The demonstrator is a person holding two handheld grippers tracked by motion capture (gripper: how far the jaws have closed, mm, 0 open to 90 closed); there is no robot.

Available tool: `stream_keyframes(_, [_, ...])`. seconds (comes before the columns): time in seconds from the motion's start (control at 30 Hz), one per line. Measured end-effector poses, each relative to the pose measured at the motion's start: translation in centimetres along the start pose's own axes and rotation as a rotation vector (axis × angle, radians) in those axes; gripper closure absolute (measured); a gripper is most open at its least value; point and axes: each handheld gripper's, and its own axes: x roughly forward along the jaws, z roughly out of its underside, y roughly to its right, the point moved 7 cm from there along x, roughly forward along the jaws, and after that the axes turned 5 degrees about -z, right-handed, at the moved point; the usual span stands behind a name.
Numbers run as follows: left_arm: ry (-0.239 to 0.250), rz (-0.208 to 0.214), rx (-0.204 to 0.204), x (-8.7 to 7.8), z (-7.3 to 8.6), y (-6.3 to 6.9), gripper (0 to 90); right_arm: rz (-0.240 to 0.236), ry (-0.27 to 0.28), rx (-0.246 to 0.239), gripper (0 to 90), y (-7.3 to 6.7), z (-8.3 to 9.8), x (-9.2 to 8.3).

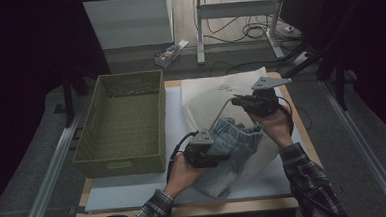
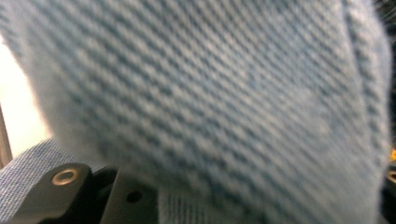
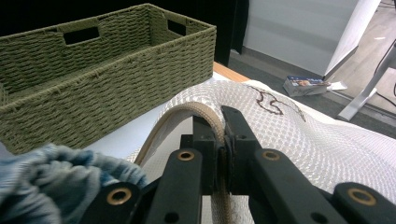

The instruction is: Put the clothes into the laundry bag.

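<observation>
right tool jaws clamped tight on the beige rim of the white mesh laundry bag, lifting that edge to hold the mouth open; the same pinch reads in the high view at right tool. left tool jaws stand narrow and are buried in the blue denim garment; its own view is all blurred denim right up against the lens, pads hidden, so it looks like a grip on the cloth but i cannot tell for sure.

progress, as a judgement: about midway. bag mouth is held up and the denim sits at the opening, bunched, one end partly inside, the bigger part hanging out toward the person over the bag's lower edge. left to do: push the rest in, let go, probably close the bag. green woven basket stands empty just left of the bag, maybe the drop spot after, not clear.

surface: bench with a pale grey mat over a wooden top, basket and bag both on it. room: dim, dark curtains at the sides, grey floor, metal rails along both sides of the bench, white desk legs and loose cables at the back, a small box on the floor behind.
</observation>
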Motion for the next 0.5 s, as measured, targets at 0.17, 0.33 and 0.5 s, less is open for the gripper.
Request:
stream_keyframes(0.17, [-0.043, -0.023, -0.049, 0.4, 0.7, -1.1, 64.9, -0.003, -0.001, -0.017, 83.9, -0.5, -0.2, 0.0])
stream_keyframes(0.33, [-0.068, -0.06, -0.057, 0.5, 0.9, -1.6, 65.0, -0.003, -0.002, -0.043, 83.9, -1.2, -0.5, 0.1])
stream_keyframes(0.5, [-0.093, -0.115, -0.086, 0.4, 1.1, -2.2, 65.2, 0.0, -0.006, -0.049, 83.9, -1.3, -0.5, 0.1])
